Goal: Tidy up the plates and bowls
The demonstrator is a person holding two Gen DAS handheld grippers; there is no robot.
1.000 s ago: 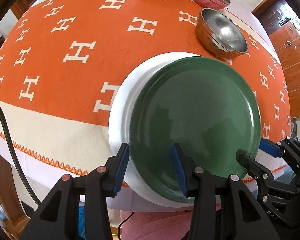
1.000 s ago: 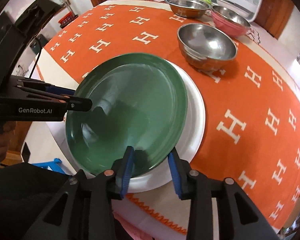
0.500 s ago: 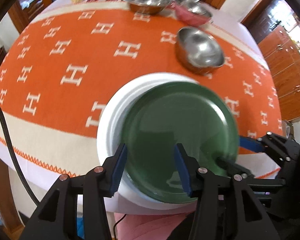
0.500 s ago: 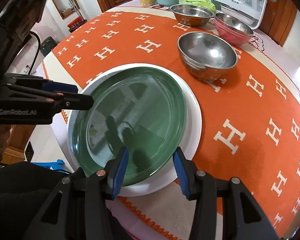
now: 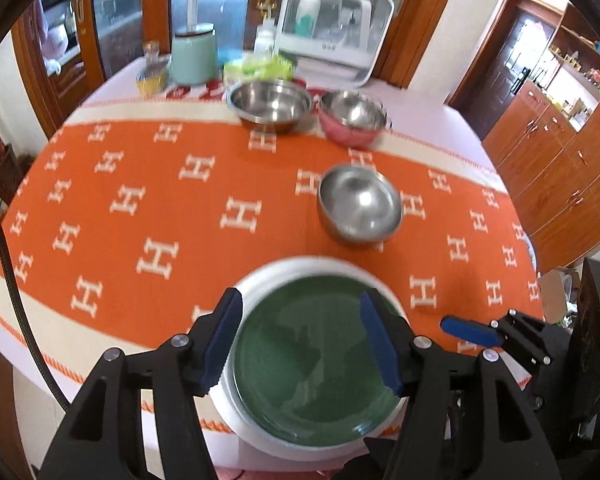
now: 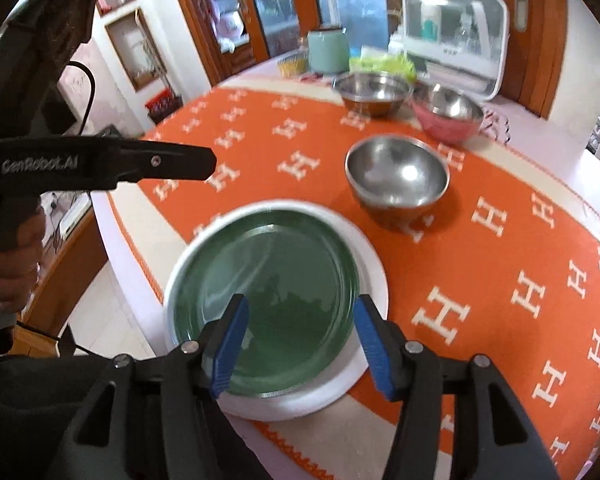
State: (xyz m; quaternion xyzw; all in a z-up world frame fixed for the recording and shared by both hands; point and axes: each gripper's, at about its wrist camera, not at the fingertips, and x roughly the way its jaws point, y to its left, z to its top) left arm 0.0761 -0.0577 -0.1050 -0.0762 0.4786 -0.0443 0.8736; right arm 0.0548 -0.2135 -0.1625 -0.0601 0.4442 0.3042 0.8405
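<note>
A green plate (image 5: 308,356) lies stacked on a white plate (image 5: 256,292) at the near edge of the table; both also show in the right wrist view, green plate (image 6: 276,296) on white plate (image 6: 370,276). My left gripper (image 5: 302,344) is open and empty, raised above the plates. My right gripper (image 6: 300,346) is open and empty, also above them. A small steel bowl (image 5: 360,204) stands just beyond the plates. A wider steel bowl (image 5: 270,104) and a pink bowl (image 5: 354,120) stand at the far side.
An orange cloth with white H marks (image 5: 140,208) covers the round table. A mint canister (image 5: 192,56), a green packet (image 5: 260,68) and a white appliance (image 5: 336,28) stand at the back. Wooden cabinets (image 5: 560,168) are on the right.
Both grippers have let go of the plates, opened wider and pulled back and up. The green plate now rests centred on the white plate.
</note>
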